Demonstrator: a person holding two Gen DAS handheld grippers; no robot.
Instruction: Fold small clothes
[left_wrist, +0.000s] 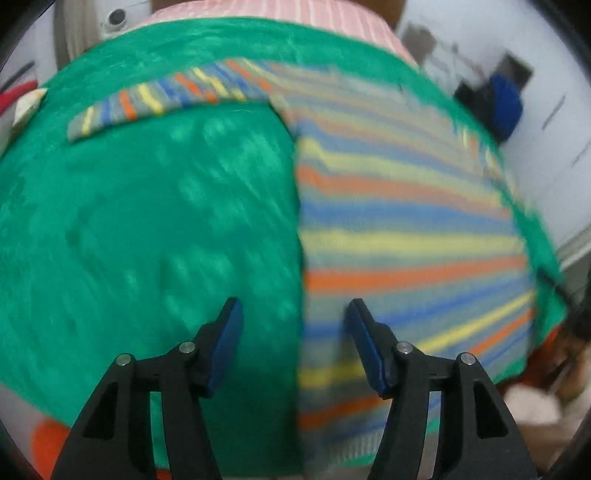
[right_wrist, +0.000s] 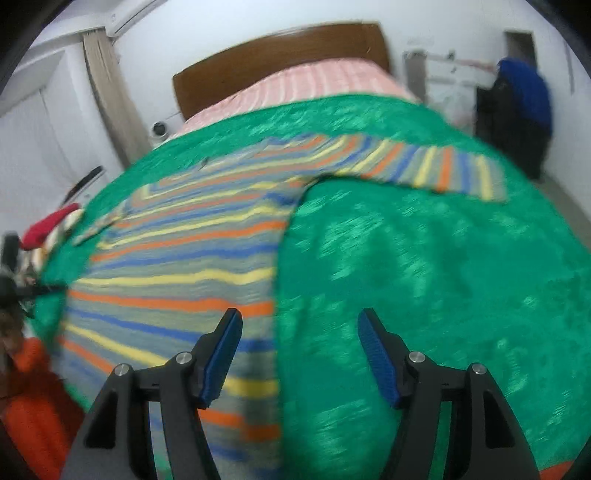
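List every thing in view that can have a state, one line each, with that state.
striped sweater: spread flat on the green blanket, both sleeves out to the sides, not yet folded.
green blanket: laid over the bed, under the sweater.
left gripper: open, nothing between the pads, over the sweater's side edge.
right gripper: open, nothing held, over the sweater's other side edge.

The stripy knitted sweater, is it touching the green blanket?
Touching. The right wrist view shows the stripy knitted sweater lying flat on the green blanket.
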